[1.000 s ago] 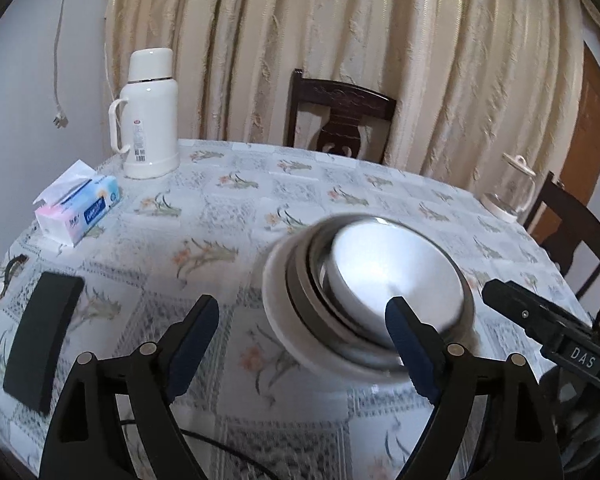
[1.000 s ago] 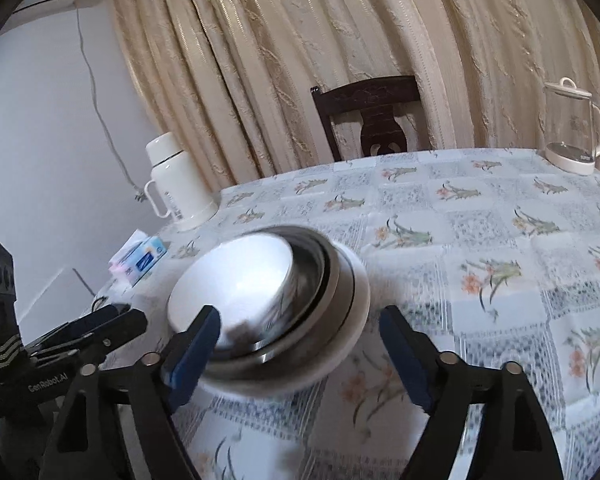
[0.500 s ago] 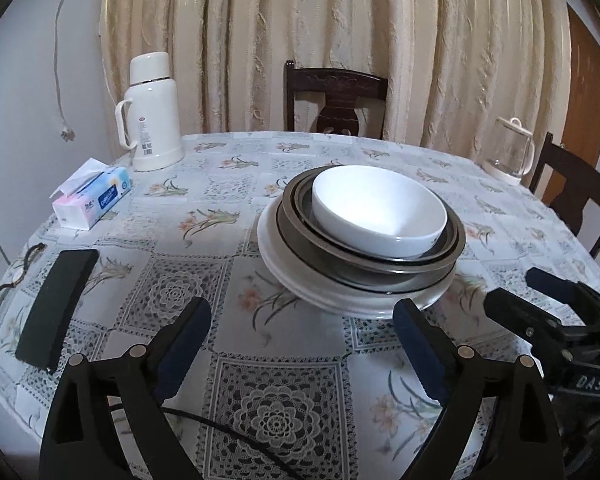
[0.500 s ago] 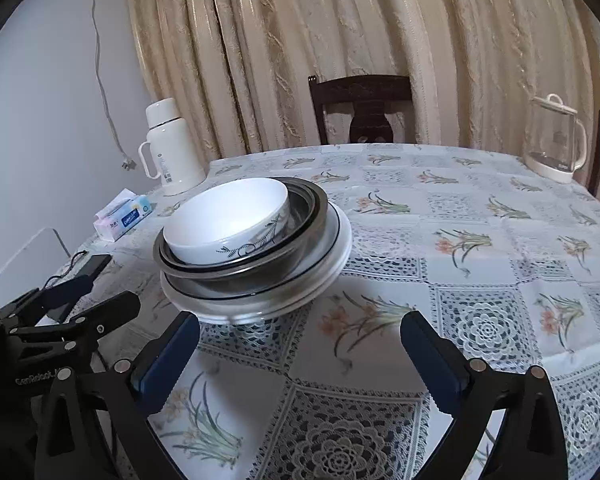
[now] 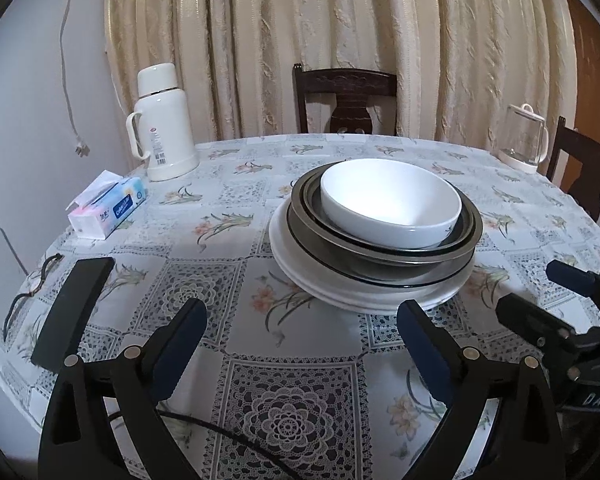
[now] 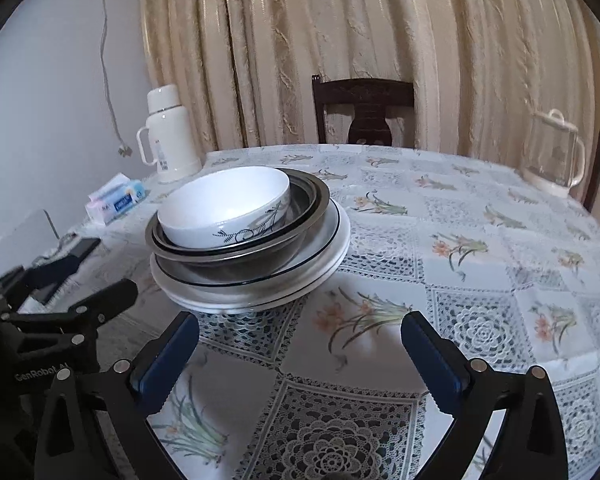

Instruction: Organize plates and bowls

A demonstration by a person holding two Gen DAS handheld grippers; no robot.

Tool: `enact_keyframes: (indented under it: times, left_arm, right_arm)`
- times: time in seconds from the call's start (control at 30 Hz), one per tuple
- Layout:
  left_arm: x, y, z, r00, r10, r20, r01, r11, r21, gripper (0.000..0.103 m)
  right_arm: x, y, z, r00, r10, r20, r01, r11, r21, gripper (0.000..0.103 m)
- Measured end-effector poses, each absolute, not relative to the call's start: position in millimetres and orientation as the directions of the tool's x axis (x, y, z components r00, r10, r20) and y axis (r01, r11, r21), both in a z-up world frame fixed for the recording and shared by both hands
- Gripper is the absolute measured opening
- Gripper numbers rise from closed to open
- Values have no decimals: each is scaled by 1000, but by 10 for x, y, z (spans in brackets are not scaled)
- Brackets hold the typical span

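A white bowl [image 5: 390,200] with a dark floral pattern [image 6: 224,210] sits on top of a stack. Under it are nested steel bowls [image 5: 380,258] [image 6: 240,262], and these rest on white plates [image 5: 364,296] [image 6: 328,256]. The stack stands on the table's middle. My left gripper [image 5: 302,340] is open and empty, a little in front of the stack. Equally open and empty, my right gripper [image 6: 300,356] sits in front of the stack and to its right. Each gripper shows at the edge of the other's view.
On the round table with a floral lace cloth [image 5: 292,400], a white thermos [image 5: 162,124] and a tissue box [image 5: 108,210] stand at the left. A black phone [image 5: 74,312] lies near the left edge. A glass kettle [image 6: 554,152] stands at the right. Dark chairs [image 5: 344,100] ring the table.
Both grippers have pulled back from the stack toward the table's front edge. The stack of bowls and plates stays put on the table.
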State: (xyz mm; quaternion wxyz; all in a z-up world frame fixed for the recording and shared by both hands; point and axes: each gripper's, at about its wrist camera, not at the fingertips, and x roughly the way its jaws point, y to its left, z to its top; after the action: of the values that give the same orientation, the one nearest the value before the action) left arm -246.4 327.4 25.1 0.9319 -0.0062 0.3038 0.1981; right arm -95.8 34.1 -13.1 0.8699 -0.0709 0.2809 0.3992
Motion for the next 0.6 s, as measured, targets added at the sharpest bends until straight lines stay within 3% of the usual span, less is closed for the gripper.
enact_keyframes:
  times: [0.6]
  left_arm:
    - [-2442, 3513, 144, 715, 391, -580, -426, 901, 83, 96]
  right_arm:
    - [-914, 504, -155, 473, 672, -570, -754, 643, 133, 103]
